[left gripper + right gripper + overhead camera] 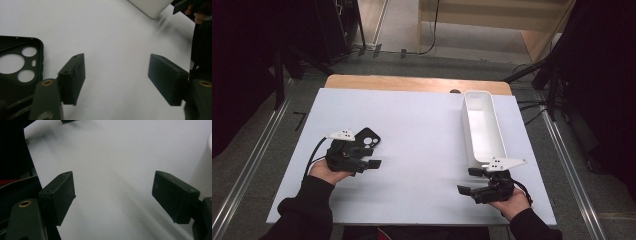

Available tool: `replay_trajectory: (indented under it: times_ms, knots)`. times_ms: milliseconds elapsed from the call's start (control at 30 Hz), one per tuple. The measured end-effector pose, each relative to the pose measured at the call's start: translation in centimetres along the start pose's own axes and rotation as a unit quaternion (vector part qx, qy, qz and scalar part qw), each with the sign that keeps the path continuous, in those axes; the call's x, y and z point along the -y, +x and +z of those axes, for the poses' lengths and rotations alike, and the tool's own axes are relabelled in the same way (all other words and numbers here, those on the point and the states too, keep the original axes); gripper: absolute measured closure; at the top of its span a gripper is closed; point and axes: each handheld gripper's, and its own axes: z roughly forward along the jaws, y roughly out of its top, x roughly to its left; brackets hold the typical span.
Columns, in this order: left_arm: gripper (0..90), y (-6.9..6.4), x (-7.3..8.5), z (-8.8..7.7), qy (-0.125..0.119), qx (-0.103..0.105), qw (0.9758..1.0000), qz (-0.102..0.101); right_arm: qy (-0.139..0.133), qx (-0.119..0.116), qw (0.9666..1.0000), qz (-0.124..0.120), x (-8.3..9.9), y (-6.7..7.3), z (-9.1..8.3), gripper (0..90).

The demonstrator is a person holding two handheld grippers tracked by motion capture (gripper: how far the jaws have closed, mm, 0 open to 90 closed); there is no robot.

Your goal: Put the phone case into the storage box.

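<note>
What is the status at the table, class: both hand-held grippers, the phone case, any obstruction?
Left hand-held gripper open, empty. Right hand-held gripper open, empty. Phone case flat on the white board, beside the left one. White bin far side, nothing blocking.

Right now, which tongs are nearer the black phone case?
Left. The left tongs sit right beside the black phone case, open and not holding it. The right tongs are far across the table, next to the white bin.

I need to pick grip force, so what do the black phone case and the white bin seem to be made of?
Phone case: looks like matte black soft plastic or rubber, with a dull surface and moulded camera cutouts; how soft it is can't be told.
White bin: looks like smooth rigid plastic, with thin even walls, rounded corners and a slight sheen.
</note>
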Motion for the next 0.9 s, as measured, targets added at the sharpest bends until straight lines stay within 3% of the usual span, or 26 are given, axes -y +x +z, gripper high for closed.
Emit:
replay_trajectory:
  times_ms: [133,600,633,900]
  knots:
    - [28.3,-0.6,0.4,-0.1,0.001,0.007,1.0000,0.003,-0.002,0.003,1.0000,0.001,0.0,0.0,0.0,16.8]
    - [27.9,-2.5,2.5,-0.4,0.019,-0.006,0.9992,0.035,0.000,0.002,1.0000,0.004,0.1,0.0,0.1,16.7]
    - [24.5,-2.6,2.6,-0.3,0.022,-0.008,0.9991,0.035,0.000,0.002,1.0000,0.004,0.1,-0.1,0.1,16.7]
    - [24.5,-3.0,3.9,-0.9,0.026,-0.004,0.9994,0.022,-0.001,0.003,1.0000,0.005,0.1,-0.1,0.1,16.7]
